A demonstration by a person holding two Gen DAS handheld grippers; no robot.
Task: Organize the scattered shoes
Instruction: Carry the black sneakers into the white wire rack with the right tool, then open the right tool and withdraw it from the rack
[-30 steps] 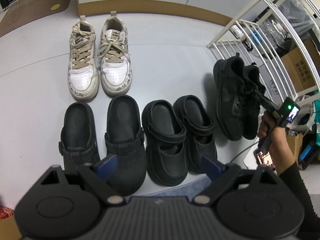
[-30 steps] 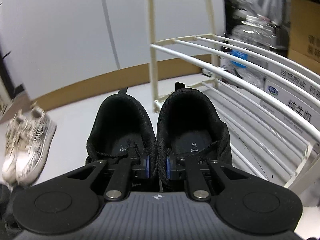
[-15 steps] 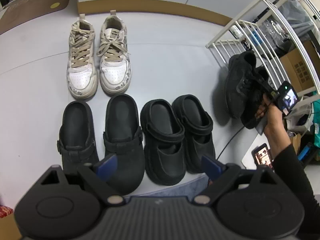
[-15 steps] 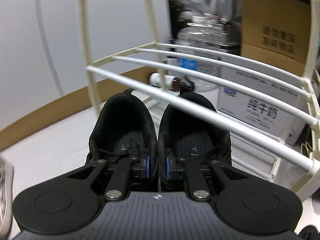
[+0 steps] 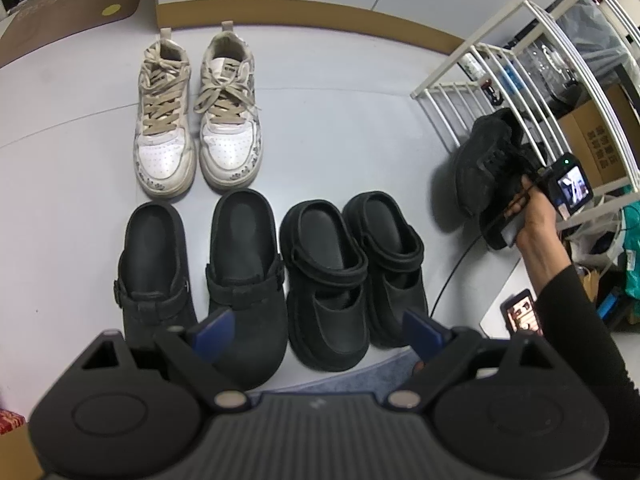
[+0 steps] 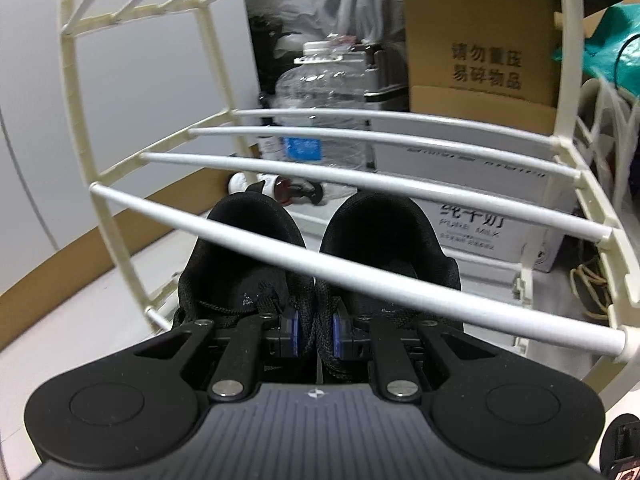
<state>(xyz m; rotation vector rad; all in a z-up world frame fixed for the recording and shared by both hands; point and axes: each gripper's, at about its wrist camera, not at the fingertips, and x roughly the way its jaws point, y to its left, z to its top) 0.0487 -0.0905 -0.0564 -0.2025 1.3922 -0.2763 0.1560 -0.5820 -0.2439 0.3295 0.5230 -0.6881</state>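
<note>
A: Starting at my left: the left tongs (image 5: 316,330) are spread wide with nothing between the blue pads, hovering above the floor (image 5: 340,112) and looking down on the shoes.

B: What sits under them?

A: Nearest, a pair of black clogs (image 5: 204,264) side by side, the left blue pad over the edge of one clog. Just beside them to the right, a pair of black strap shoes (image 5: 352,272), toes toward me. Beyond the clogs, a pair of white sneakers (image 5: 198,120) with beige laces, heels toward the brown baseboard (image 5: 300,8).

B: And further right?

A: A hand (image 5: 532,216) in a black sleeve (image 5: 580,332) reaches out, gripping the right tool. The right tongs (image 6: 316,330) are clamped on the black sneakers (image 6: 320,256), pinching the two inner collars together between the blue pads. In the left wrist view the pair hangs tilted, off the floor, at the front of the white wire rack (image 5: 532,52).

B: Where are they relative to the rack?

A: In the right wrist view the sneakers point straight ahead of the tongs, heels poking under the rack's lowest front bar (image 6: 360,276). I cannot tell if they touch a shelf. Behind the rack stand a clear water jug (image 6: 320,116) and a cardboard box (image 6: 480,36).
</note>
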